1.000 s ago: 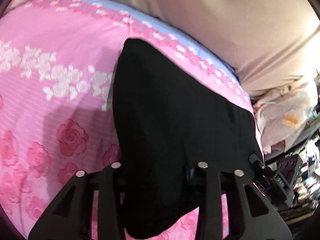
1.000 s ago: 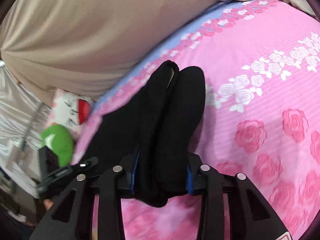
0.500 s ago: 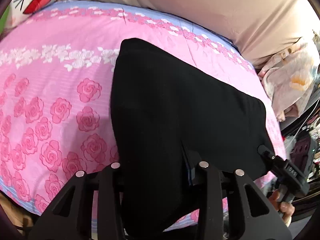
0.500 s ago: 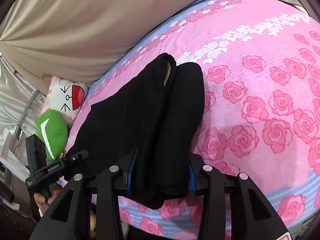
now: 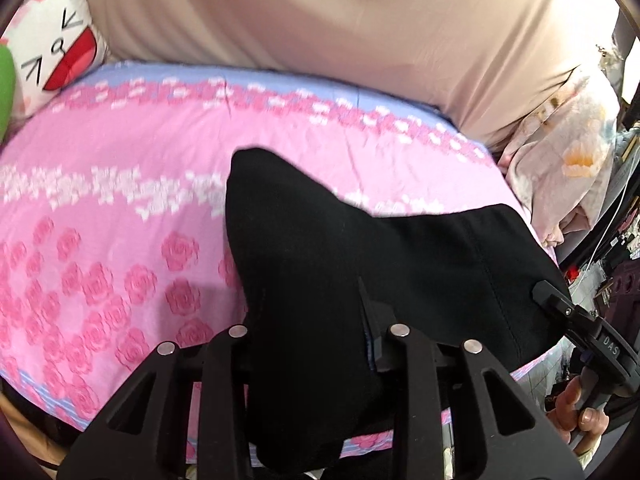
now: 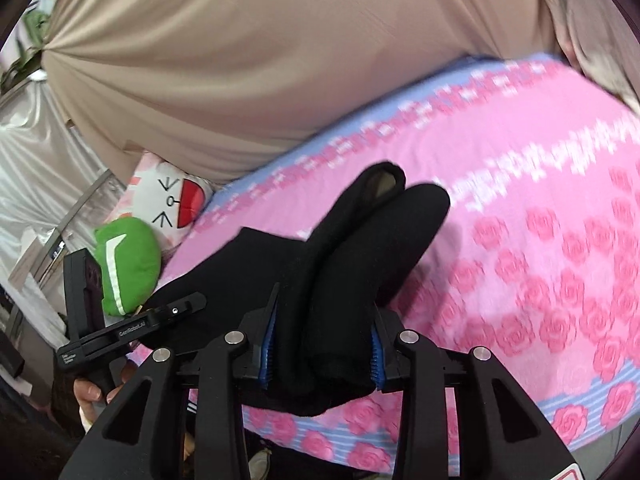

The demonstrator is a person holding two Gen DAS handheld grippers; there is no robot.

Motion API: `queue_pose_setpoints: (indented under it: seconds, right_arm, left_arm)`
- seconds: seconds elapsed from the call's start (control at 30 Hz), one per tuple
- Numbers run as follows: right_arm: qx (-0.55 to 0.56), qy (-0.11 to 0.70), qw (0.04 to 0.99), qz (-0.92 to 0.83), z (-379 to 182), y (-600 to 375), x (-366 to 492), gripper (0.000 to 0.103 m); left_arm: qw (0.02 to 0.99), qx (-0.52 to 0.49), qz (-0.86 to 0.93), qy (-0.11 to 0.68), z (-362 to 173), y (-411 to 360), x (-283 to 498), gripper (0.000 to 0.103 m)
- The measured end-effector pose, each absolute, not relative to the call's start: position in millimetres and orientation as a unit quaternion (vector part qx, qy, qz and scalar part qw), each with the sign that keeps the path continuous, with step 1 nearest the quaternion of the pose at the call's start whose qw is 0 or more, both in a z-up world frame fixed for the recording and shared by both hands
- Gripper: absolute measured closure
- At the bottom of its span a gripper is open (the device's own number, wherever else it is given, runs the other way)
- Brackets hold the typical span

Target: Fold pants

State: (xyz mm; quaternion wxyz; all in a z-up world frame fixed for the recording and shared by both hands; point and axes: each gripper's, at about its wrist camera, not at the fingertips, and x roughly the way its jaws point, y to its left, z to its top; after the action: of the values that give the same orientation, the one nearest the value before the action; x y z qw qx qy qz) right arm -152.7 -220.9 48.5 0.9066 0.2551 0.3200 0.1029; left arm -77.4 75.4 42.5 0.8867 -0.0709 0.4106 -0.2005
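The black pants [image 5: 360, 264] are held up above the pink rose bed sheet [image 5: 112, 216]. My left gripper [image 5: 316, 344] is shut on one end of the pants, and the cloth drapes over and hides its fingertips. My right gripper [image 6: 320, 356] is shut on the other end, with a bunched fold of the pants [image 6: 360, 264] between its blue pads. The cloth stretches between the two grippers. The right gripper also shows at the right edge of the left wrist view [image 5: 576, 320], and the left gripper at the left of the right wrist view [image 6: 132, 324].
A beige curtain [image 5: 320, 16] hangs behind the bed. A white cartoon pillow [image 6: 168, 204] and a green plush [image 6: 128, 264] lie at one end of the bed. A floral cloth pile [image 5: 568, 164] lies at the other end, beside cluttered shelves.
Both grippers have lifted and pulled back from the bed with the pants, which now hang higher and farther from the sheet. More of the curtain shows.
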Motion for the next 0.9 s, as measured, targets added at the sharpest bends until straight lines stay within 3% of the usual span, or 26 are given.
queue_pose_setpoints:
  seconds: [0.33, 0.57, 0.73, 0.9]
  right_arm:
    - [0.216, 0.229, 0.940, 0.129, 127, -217, -137, 0.069]
    - [0.184, 0.139, 0.963, 0.142, 181, -229, -85, 0.069]
    - [0.181, 0.099, 0.968, 0.140, 194, -247, -19, 0.069]
    - [0.195, 0.087, 0.967, 0.138, 171, -269, 57, 0.069]
  left_arm:
    - [0.927, -0.047, -0.214, 0.305, 126, 79, -73, 0.074]
    - [0.953, -0.043, -0.217, 0.206, 182, 73, -18, 0.074]
    - [0.963, -0.044, -0.210, 0.165, 198, 56, 50, 0.074]
    - [0.969, -0.034, -0.192, 0.153, 180, 39, 116, 0.073]
